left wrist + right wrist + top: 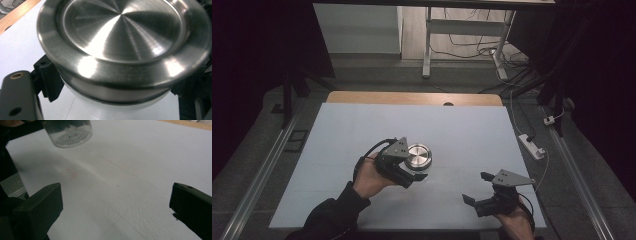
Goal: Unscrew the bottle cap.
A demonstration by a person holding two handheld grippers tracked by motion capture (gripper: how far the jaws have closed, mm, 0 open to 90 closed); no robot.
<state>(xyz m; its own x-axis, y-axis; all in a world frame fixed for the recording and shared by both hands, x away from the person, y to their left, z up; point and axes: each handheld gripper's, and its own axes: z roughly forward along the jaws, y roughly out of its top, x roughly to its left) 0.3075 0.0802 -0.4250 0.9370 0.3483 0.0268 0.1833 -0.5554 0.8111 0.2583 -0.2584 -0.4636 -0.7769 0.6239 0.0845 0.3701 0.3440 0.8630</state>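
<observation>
Gripping: left claw [412, 176] is clamping its jaws on the clear body of the steel-lidded jar [418, 156], lifting it off the counter [462, 135].
Waiting: right claw [473, 187] is gaping wide, holding nothing.
Bearing: jar is sitting up and leftward from the right claw, well apart, axis upright, lid topmost.
Nearer: the left hand [369, 178] is.

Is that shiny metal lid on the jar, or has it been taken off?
On. In the left gripper view the metal lid sits flat across the clear jar, its rim overlapping the top, while the left claw clamps the jar's sides.
</observation>
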